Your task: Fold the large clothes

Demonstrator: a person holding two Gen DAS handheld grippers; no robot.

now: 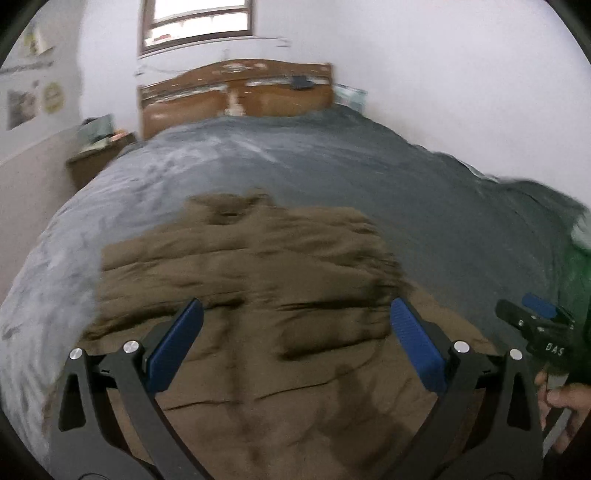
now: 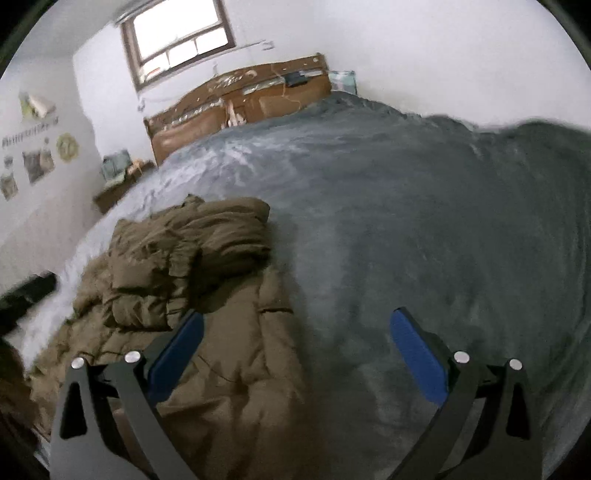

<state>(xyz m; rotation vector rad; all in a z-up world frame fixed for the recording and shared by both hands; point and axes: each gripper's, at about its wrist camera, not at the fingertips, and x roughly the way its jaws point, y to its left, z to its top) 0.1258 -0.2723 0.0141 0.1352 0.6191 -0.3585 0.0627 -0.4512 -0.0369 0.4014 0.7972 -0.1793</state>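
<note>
A brown quilted jacket lies spread on the grey blanket of a bed, collar toward the headboard. My left gripper hovers over its lower half, blue pads wide apart and nothing between them. In the right wrist view the jacket sits to the left, with one side bunched and folded over the body. My right gripper is open over the jacket's right edge and the blanket, holding nothing. The right gripper also shows at the right edge of the left wrist view, held by a hand.
A wooden headboard with small items stands at the far end of the bed under a window. A low nightstand stands to the left by a wall with pictures. A dark blurred shape lies at the left edge.
</note>
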